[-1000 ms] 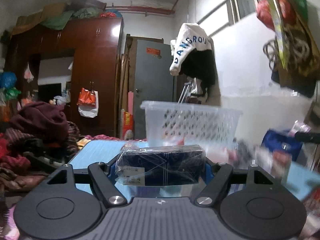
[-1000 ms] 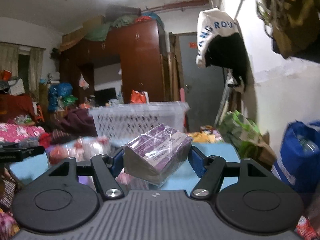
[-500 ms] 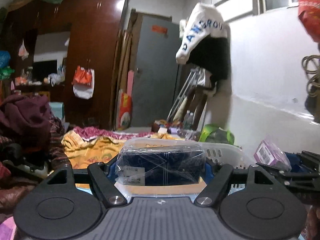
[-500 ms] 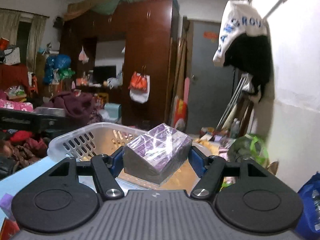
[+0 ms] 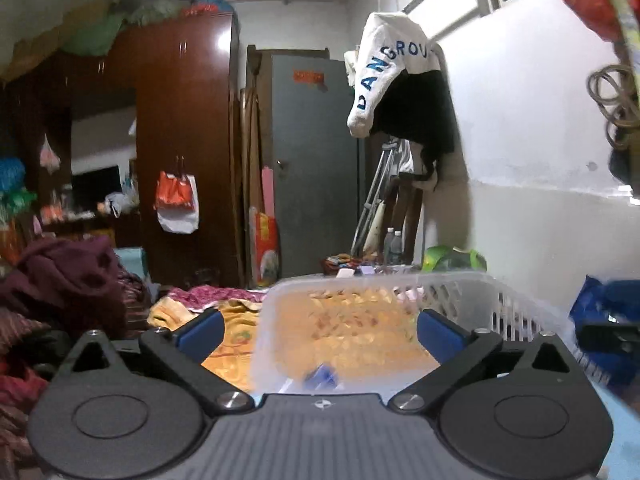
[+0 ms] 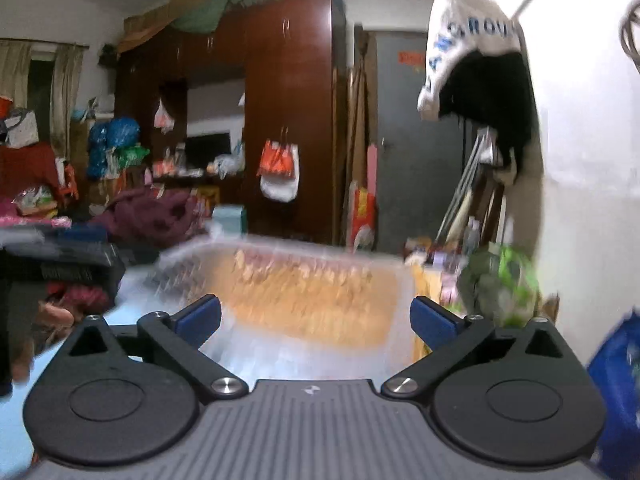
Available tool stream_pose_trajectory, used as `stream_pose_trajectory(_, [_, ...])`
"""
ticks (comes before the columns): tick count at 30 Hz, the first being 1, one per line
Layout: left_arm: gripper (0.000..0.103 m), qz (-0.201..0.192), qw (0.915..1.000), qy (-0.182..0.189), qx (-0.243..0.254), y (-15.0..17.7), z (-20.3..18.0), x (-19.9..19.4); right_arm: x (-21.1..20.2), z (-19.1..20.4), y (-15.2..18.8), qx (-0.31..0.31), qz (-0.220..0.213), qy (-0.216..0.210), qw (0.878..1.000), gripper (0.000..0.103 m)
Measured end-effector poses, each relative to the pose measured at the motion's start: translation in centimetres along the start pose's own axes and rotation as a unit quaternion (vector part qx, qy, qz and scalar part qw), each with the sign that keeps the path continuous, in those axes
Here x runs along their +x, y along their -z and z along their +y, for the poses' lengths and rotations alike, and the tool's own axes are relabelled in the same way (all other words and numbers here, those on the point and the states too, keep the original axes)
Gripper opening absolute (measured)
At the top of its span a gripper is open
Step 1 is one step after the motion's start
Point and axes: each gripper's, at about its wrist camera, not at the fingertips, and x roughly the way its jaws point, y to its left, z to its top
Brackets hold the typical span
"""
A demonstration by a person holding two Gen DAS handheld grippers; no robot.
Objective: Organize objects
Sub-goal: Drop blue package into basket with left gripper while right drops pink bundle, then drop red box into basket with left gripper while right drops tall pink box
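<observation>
The left gripper has just opened wide and holds nothing, poised over the translucent white plastic slotted basket; a small blurred blue object shows inside near the bottom. The right gripper has likewise just spread wide and empty above the same basket, which rests on a light-blue tabletop.

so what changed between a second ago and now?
Both grippers let go. The left gripper had a dark blue wrapped pack, the right gripper a purple wrapped box; their jaws have just been opening and nothing is between them now. Both came up over the white basket; a blurred blue item lies inside it. Wardrobe, door and hanging jacket are unchanged.
</observation>
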Motion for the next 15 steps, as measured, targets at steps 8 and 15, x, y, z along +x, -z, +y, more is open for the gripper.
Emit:
stream_pose_trajectory(8, [0.103,-0.033,0.9965,0.062,-0.046,10.0,2.0,-10.1,-8.9,-0.7,11.8,0.035,-0.051,-0.047,0.997,0.103])
stream_pose_trajectory(15, [0.103,-0.066,0.9945,0.081,0.002,13.3,-2.5,-12.9,-8.9,0.3,14.6,0.023,-0.055,-0.029,0.998,0.084])
